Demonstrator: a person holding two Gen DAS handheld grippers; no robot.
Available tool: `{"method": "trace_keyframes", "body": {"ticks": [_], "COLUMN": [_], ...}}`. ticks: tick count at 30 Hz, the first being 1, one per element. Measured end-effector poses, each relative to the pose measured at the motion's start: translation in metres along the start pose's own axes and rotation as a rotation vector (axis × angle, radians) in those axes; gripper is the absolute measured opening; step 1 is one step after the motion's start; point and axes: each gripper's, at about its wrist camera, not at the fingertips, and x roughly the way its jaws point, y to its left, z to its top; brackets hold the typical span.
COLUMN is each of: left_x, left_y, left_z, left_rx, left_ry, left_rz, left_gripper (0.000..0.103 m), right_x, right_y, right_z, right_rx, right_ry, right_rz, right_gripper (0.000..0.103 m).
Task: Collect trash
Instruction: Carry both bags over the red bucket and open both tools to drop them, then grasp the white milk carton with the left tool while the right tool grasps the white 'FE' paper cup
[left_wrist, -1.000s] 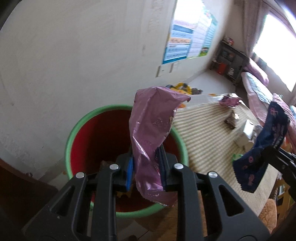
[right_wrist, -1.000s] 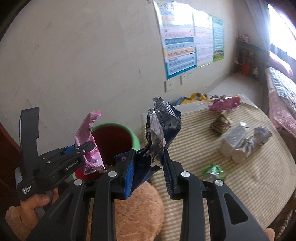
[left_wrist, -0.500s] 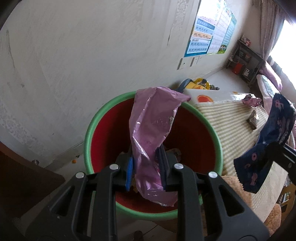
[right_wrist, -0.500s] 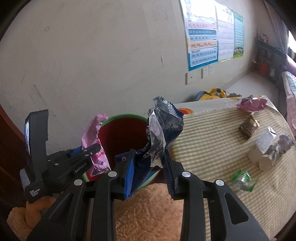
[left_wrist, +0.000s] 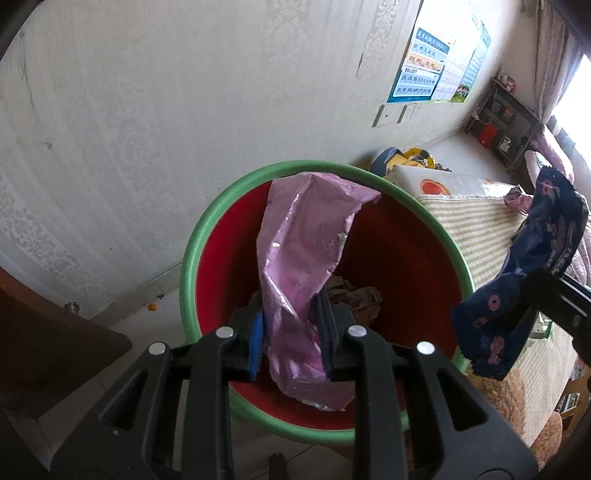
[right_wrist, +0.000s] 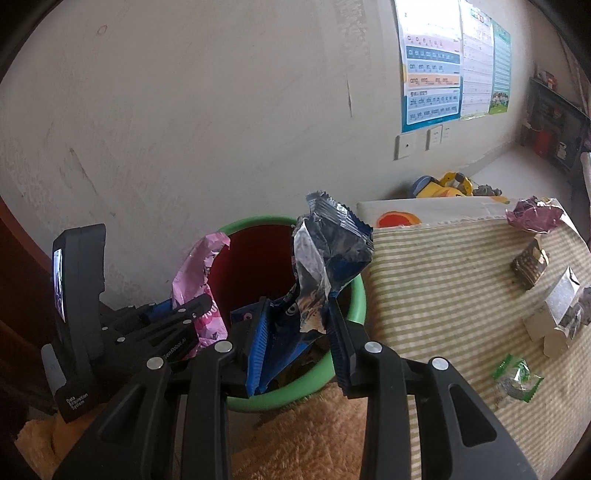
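While the left tongs (left_wrist: 291, 341) hang above the mouth of the green-rimmed red bin (left_wrist: 413, 258), they are clamped on a pink wrapper (left_wrist: 303, 266), which stands up crumpled between the two pads and droops below them over the bin's near rim. Down inside the bin lies some brownish crumpled trash (left_wrist: 354, 295). From the right wrist view the same left tongs (right_wrist: 201, 308) show at the far left, the pink wrapper (right_wrist: 195, 273) pinched in them beside the bin's left rim (right_wrist: 258, 223).

Further right, the right tongs (right_wrist: 295, 334) grip a dark blue snack wrapper (right_wrist: 328, 254); its silvery, crinkled top rises above the pads, and its lower part hangs between them over the bin's near edge. In the left wrist view this blue wrapper (left_wrist: 524, 280) hangs just beyond the bin's right rim, held by the right tongs, of which only one black arm shows there.

To the right of the bin stretches a surface covered in striped cloth (right_wrist: 443, 280). On it lie a purple wrapper (right_wrist: 535, 214) at the far edge, a small brown packet (right_wrist: 530, 264), a pale carton (right_wrist: 557, 314), and a green-and-clear wrapper (right_wrist: 517, 376) nearest the camera. A wall chart (right_wrist: 432, 70) hangs on the wall above.
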Motion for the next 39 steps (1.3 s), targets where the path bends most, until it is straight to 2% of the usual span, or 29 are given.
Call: {"method": "trace_keyframes", "body": {"ticks": [1, 2, 3, 4, 5, 9, 13, 16, 18, 23, 25, 28, 30, 32, 35, 36, 37, 39], "left_x": [0.001, 0.002, 0.002, 0.002, 0.002, 0.002, 0.001, -0.002, -0.003, -0.007, -0.009, -0.011, -0.014, -0.017, -0.023, -0.025, -0.028, -0.032], "left_y": [0.001, 0.001, 0.002, 0.003, 0.003, 0.002, -0.003, -0.010, -0.013, -0.027, -0.036, -0.049, -0.061, -0.071, -0.085, -0.088, -0.092, -0.099], "left_z": [0.000, 0.000, 0.000, 0.000, -0.001, -0.002, -0.002, -0.001, -0.001, -0.001, -0.002, -0.004, -0.006, -0.008, -0.010, -0.010, -0.010, -0.011], "left_rx": [-0.002, -0.003, -0.008, -0.012, -0.019, -0.012, -0.002, 0.021, 0.032, 0.062, 0.079, 0.104, 0.130, 0.160, 0.197, 0.202, 0.209, 0.225], "left_ry": [0.002, 0.005, 0.006, 0.004, 0.000, 0.004, 0.002, -0.002, -0.008, -0.012, -0.013, -0.013, -0.011, -0.011, -0.019, -0.020, -0.022, -0.025], "left_rz": [0.003, 0.004, 0.004, 0.003, 0.003, 0.011, 0.013, 0.010, 0.011, 0.007, 0.002, -0.006, -0.014, -0.020, -0.021, -0.024, -0.025, -0.025], "left_gripper": [0.026, 0.034, 0.046, 0.051, 0.055, 0.060, 0.064, 0.064, 0.064, 0.064, 0.064, 0.064, 0.065, 0.067, 0.067, 0.067, 0.067, 0.067], "right_x": [0.001, 0.002, 0.002, 0.002, 0.002, -0.001, -0.013, -0.029, -0.042, -0.086, -0.100, -0.103, -0.093, -0.078, -0.059, -0.054, -0.049, -0.044], "right_y": [0.000, 0.000, 0.001, 0.001, 0.000, -0.005, -0.023, -0.054, -0.091, -0.193, -0.240, -0.287, -0.311, -0.321, -0.324, -0.326, -0.328, -0.335], "right_z": [0.001, 0.000, -0.001, -0.001, -0.002, -0.003, -0.006, -0.012, -0.019, -0.039, -0.051, -0.065, -0.070, -0.072, -0.068, -0.068, -0.070, -0.073], "right_rx": [0.002, 0.008, 0.013, 0.020, 0.023, 0.040, 0.085, 0.150, 0.229, 0.481, 0.620, 0.800, 0.875, 0.897, 0.880, 0.885, 0.890, 0.911], "right_ry": [0.001, 0.001, -0.002, -0.008, -0.010, -0.007, -0.035, -0.064, -0.078, -0.160, -0.181, -0.167, -0.130, -0.093, -0.055, -0.048, -0.045, -0.063], "right_rz": [0.003, 0.010, 0.013, 0.015, 0.015, 0.006, -0.014, -0.073, -0.143, -0.336, -0.413, -0.413, -0.390, -0.353, -0.351, -0.339, -0.323, -0.238], "right_gripper": [0.038, 0.042, 0.051, 0.057, 0.058, 0.059, 0.066, 0.067, 0.067, 0.067, 0.067, 0.068, 0.068, 0.068, 0.068, 0.066, 0.056, 0.044]}}
